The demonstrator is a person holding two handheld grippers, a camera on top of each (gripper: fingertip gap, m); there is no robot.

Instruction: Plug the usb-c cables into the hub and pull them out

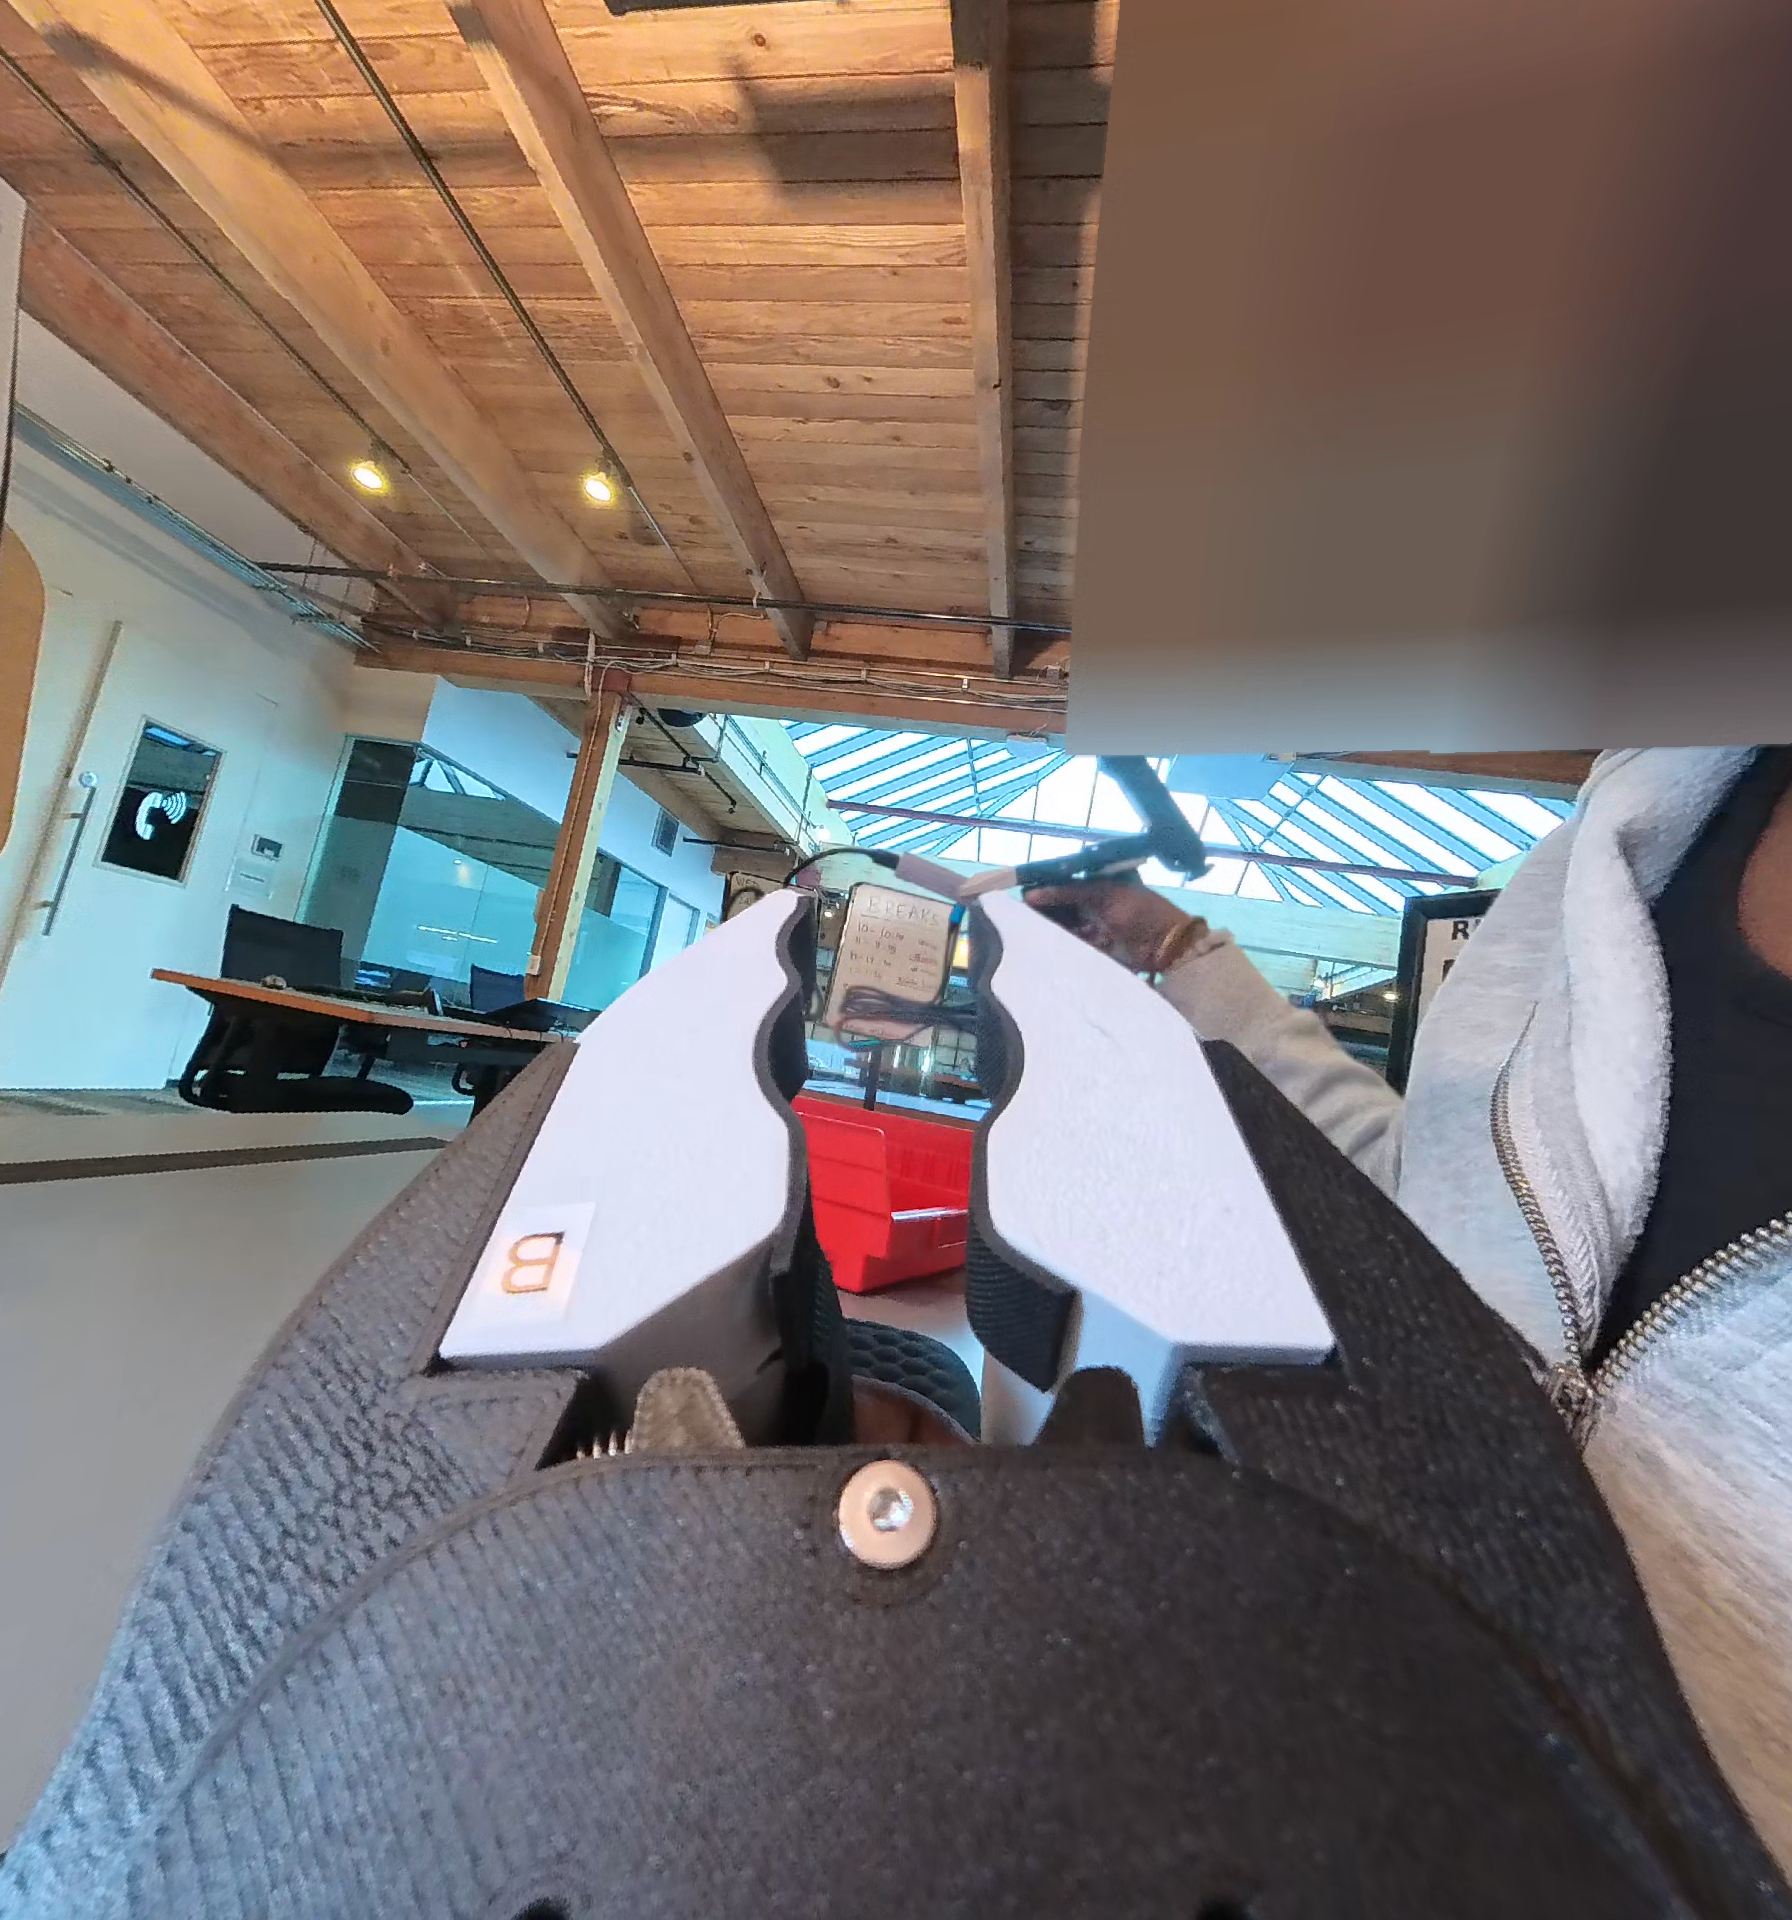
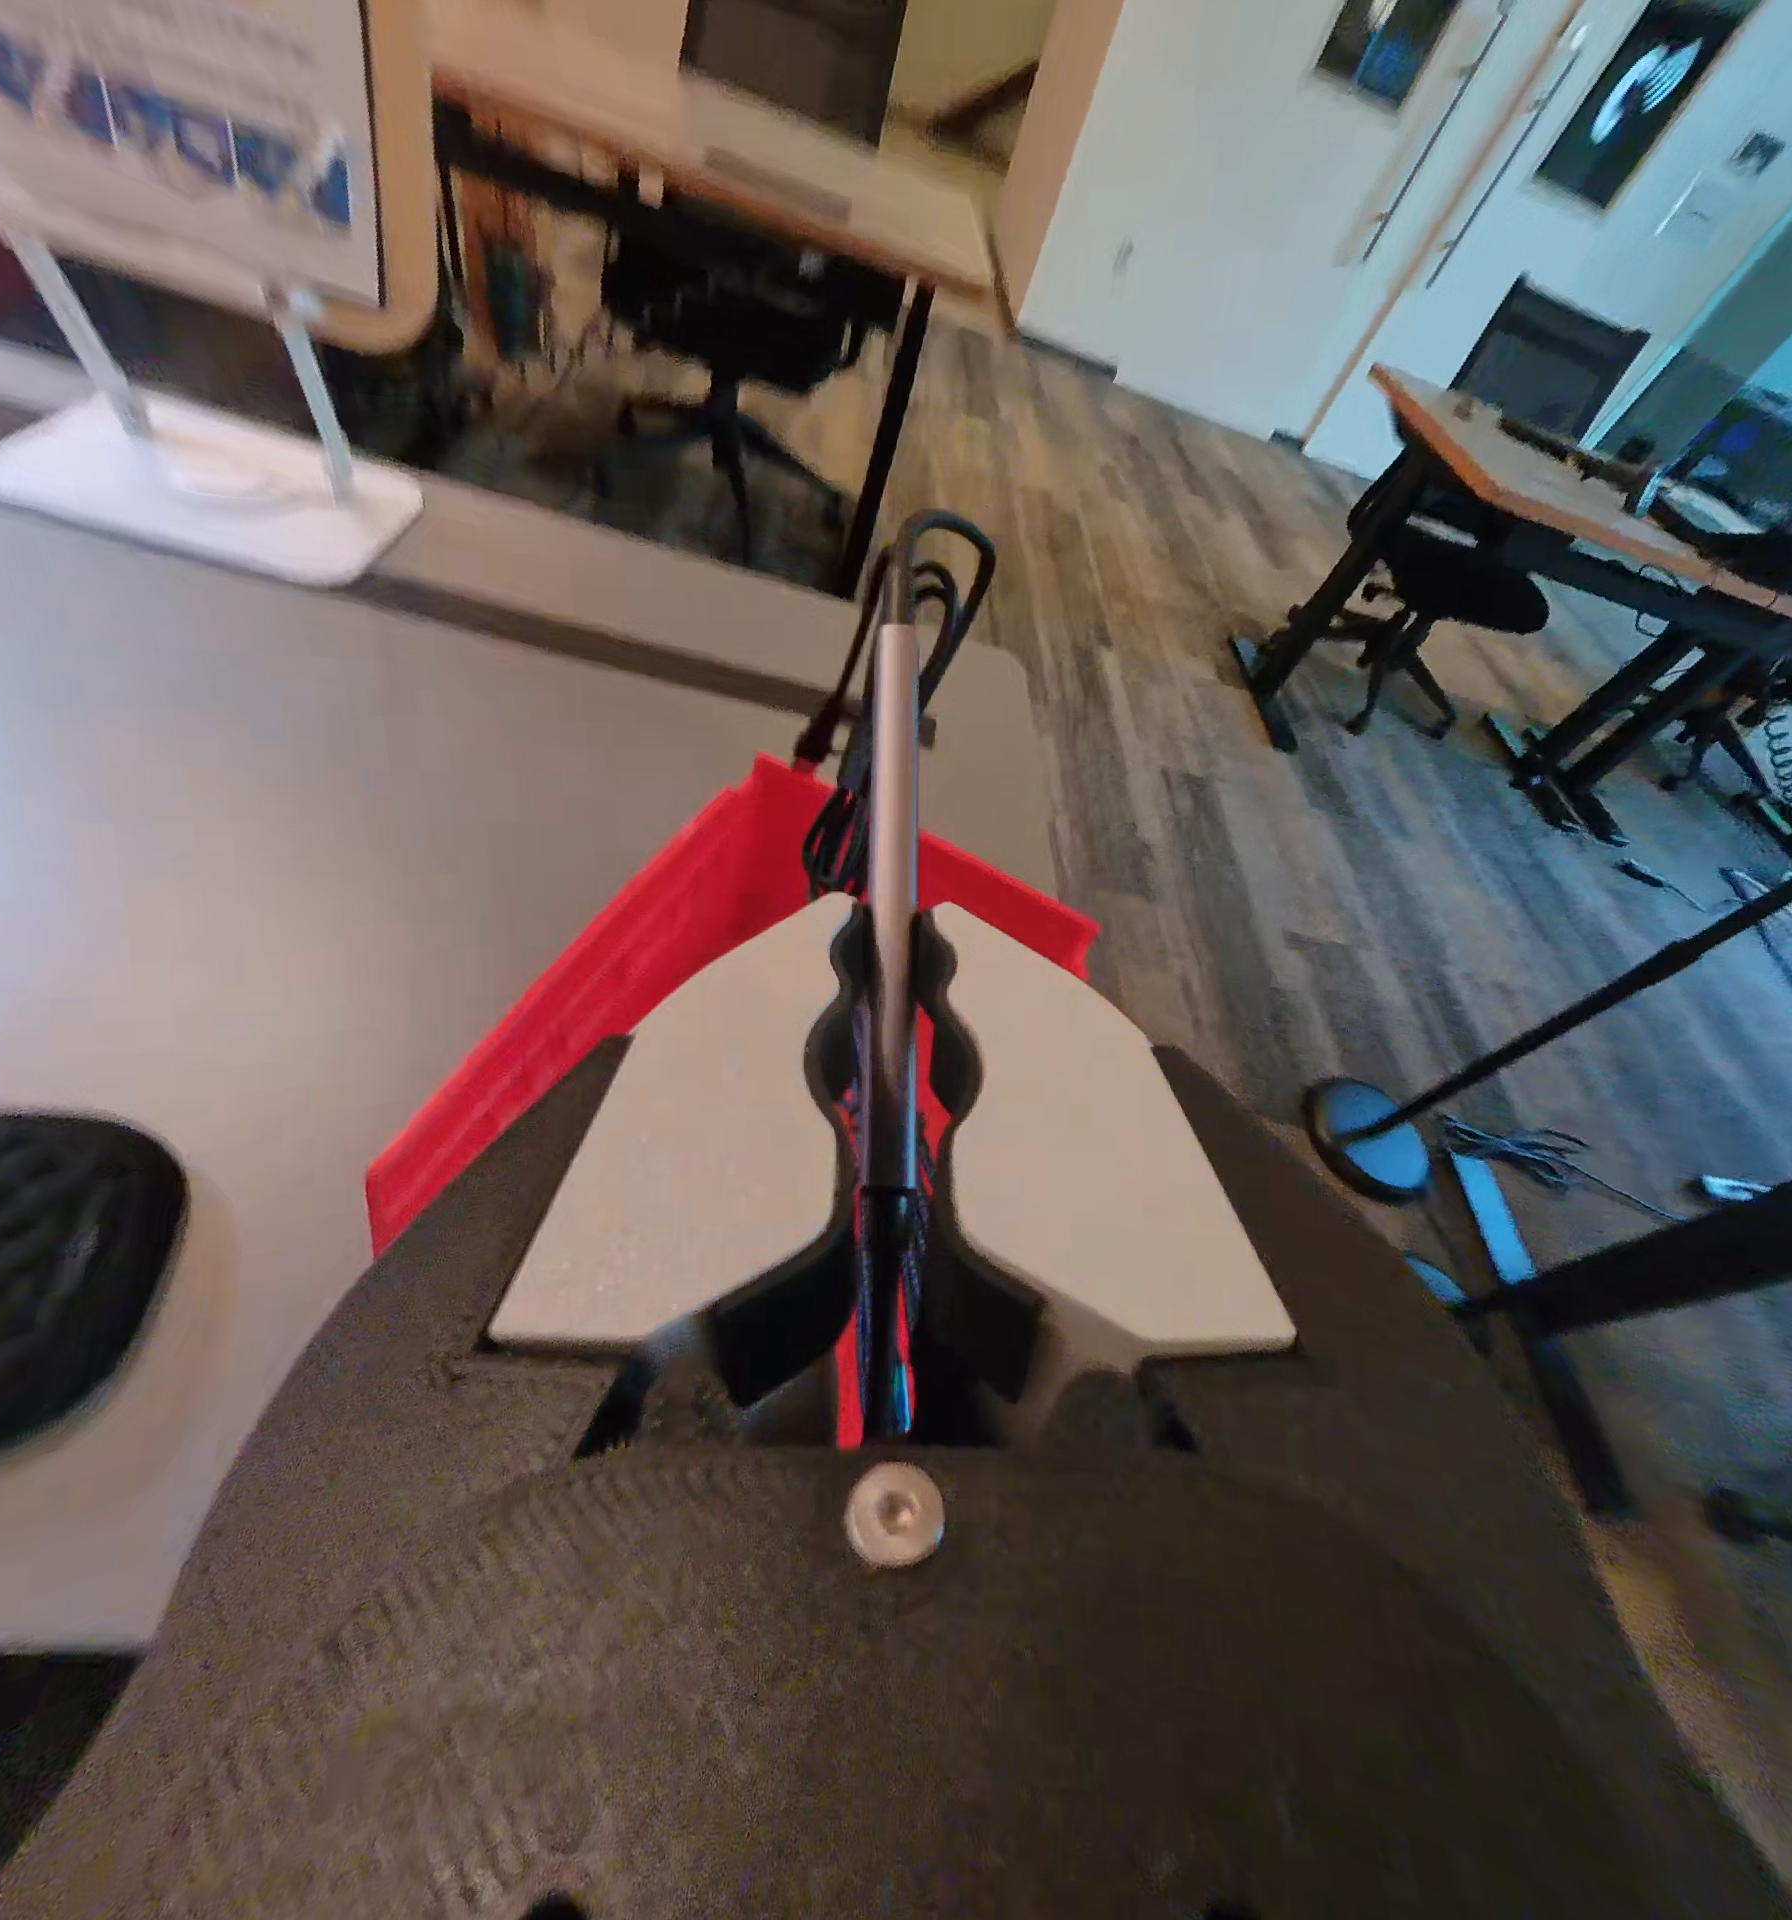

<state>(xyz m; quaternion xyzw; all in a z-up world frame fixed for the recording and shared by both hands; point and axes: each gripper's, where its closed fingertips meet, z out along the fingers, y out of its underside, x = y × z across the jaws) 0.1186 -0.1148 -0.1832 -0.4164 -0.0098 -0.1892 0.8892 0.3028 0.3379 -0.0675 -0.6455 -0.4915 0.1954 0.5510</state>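
Above the red bin (image 2: 580,997) at the tabletop's (image 2: 248,831) far edge, right gripper (image 2: 893,914) clamped the slim grey hub (image 2: 892,790) edgewise, black cables (image 2: 939,582) dangling; left gripper (image 1: 884,914) stood part-open, empty, tilted upward; thin grip risked the hub twisting or snagged cables dragging it loose.

grippers: 2 – left (image 1: 887,914), right (image 2: 894,914)
red bins: 1 (image 2: 580,997)
hubs: 1 (image 2: 894,790)
ceiling lights: 2 (image 1: 369,476)

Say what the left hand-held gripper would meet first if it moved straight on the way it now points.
Probably the red bin, seen low in the gap ahead of the left hand-held gripper; nothing nearer shows. Its tips aim higher, towards the other raised gripper, so depth leaves this uncertain.
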